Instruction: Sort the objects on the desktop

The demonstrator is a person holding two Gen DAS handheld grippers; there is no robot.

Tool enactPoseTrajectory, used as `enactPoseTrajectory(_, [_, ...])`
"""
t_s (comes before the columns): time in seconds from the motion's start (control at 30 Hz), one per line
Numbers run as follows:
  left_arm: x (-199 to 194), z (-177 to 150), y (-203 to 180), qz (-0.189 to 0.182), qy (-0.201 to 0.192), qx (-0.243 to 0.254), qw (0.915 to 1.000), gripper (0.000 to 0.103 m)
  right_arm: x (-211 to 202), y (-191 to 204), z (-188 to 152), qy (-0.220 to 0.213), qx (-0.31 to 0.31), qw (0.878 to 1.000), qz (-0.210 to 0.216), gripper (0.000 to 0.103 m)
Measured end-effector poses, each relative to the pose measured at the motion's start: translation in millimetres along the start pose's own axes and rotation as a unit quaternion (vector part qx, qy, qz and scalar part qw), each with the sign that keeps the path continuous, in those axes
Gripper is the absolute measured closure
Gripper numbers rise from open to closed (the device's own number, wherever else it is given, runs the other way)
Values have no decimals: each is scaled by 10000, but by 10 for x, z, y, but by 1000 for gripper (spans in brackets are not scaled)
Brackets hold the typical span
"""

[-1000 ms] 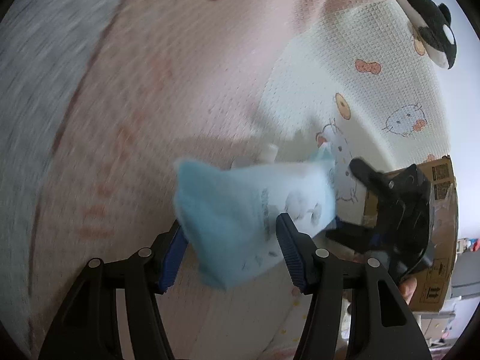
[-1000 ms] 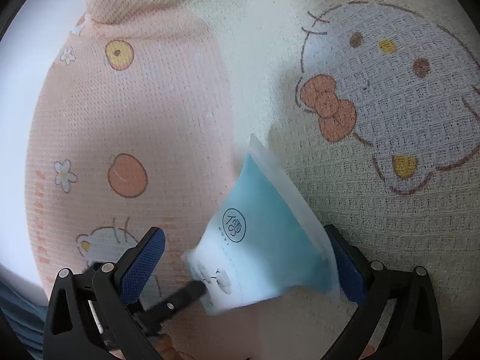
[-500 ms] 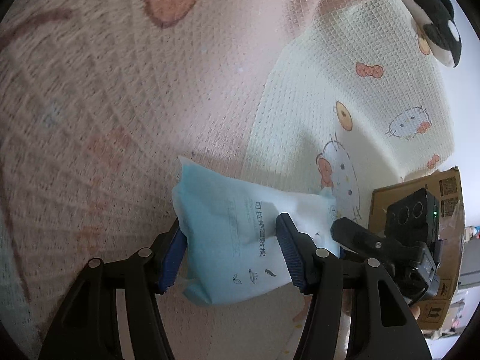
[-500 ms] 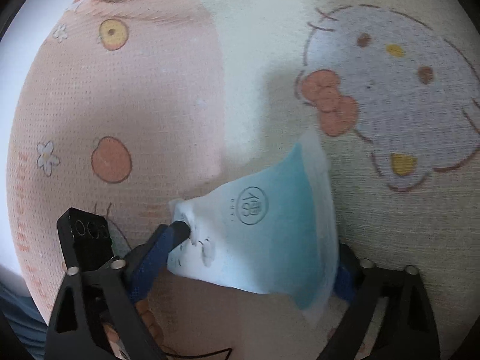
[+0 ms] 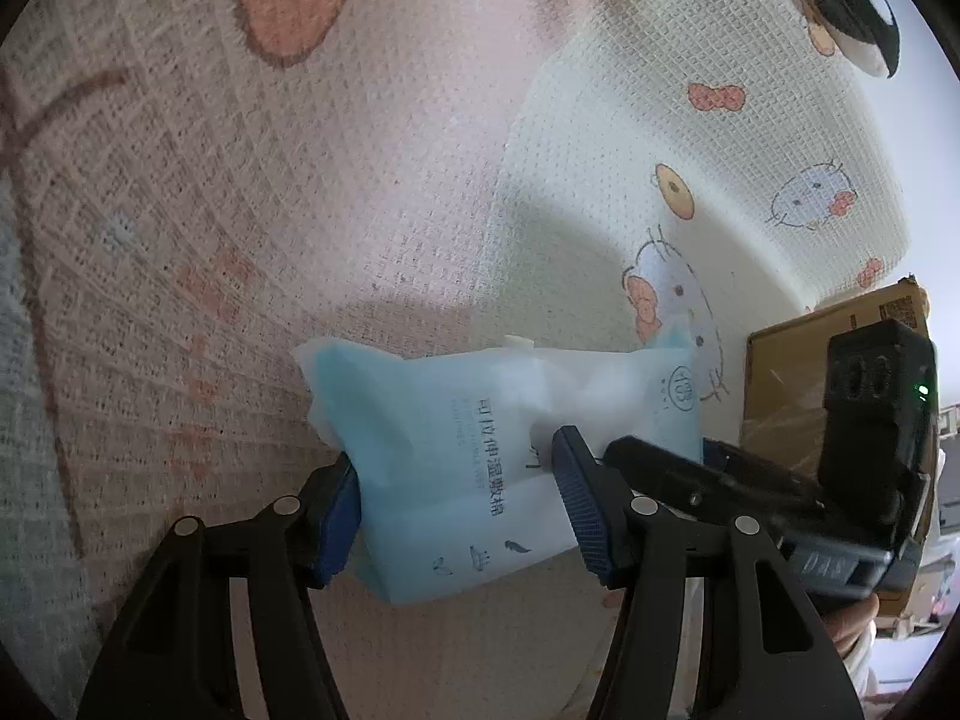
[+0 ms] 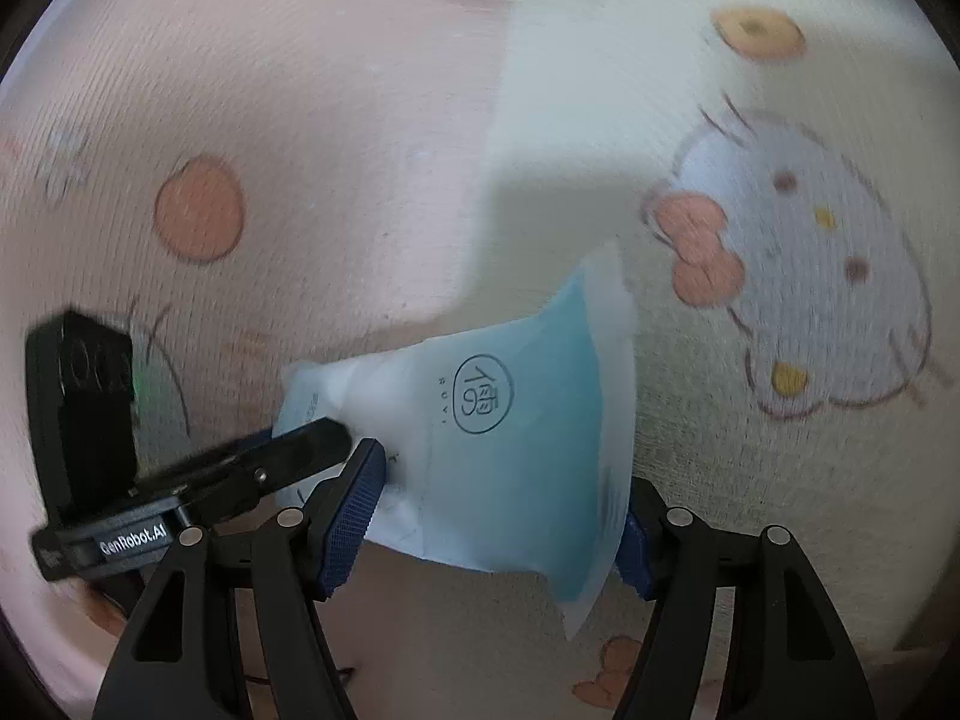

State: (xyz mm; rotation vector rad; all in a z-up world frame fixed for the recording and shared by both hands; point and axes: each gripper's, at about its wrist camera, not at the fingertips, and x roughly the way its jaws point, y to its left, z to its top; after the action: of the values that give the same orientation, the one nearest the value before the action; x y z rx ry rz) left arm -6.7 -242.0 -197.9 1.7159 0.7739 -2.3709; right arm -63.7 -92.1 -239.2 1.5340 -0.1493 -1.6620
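**Blue pouch held between both grippers above the blanket**

We see the pale blue pouch [image 5: 474, 468] lifted clear of the patterned blanket [image 5: 312, 228], its printed face (dark lettering and a round logo) turned toward both cameras. Our left gripper [image 5: 462, 504] pinches the pouch's lower end, both blue pads pressing into the soft plastic. Our right gripper [image 6: 498, 516] has the pouch's other end between its fingers; its jaws are closing, the left pad touching the pouch near the white section and the right pad tucked behind the flared sealed edge. In the left view a cardboard box [image 5: 840, 336] sits at the right edge of the blanket, and a black-and-white plush toy [image 5: 858, 6] lies at the far upper corner.
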Motion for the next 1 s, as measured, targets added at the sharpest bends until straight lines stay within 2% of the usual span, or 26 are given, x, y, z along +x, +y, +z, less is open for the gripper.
enactPoseTrajectory(0.1, [-76, -25, -71, 48, -135, 165, 9998, 40, -59, 113, 9, 18, -200, 9997, -166, 35])
enactPoseTrajectory(0.27, [-289, -62, -248, 89, -444, 549, 9975, 40, -226, 209, 39, 167, -104, 9996, -182, 34])
enactPoseTrajectory(0.57, [-718, -39, -502, -136, -785, 846, 9932, 42, -626, 542, 147, 238, -132, 9985, -467, 33])
enactPoseTrajectory(0.67, [-885, -23, -592, -203, -971, 907, 9909, 42, -770, 711, 183, 131, -307, 9978, -572, 33])
enactPoseTrajectory(0.8, [-1124, -20, -731, -150, -1242, 1035, 9867, 42, -948, 827, 214, -8, -398, 9981, -473, 32])
enactPoseTrajectory(1.0, [-1364, -15, -1002, -113, -1519, 1283, 9800, 43, -1274, 837, 304, -243, -449, 9979, -398, 32])
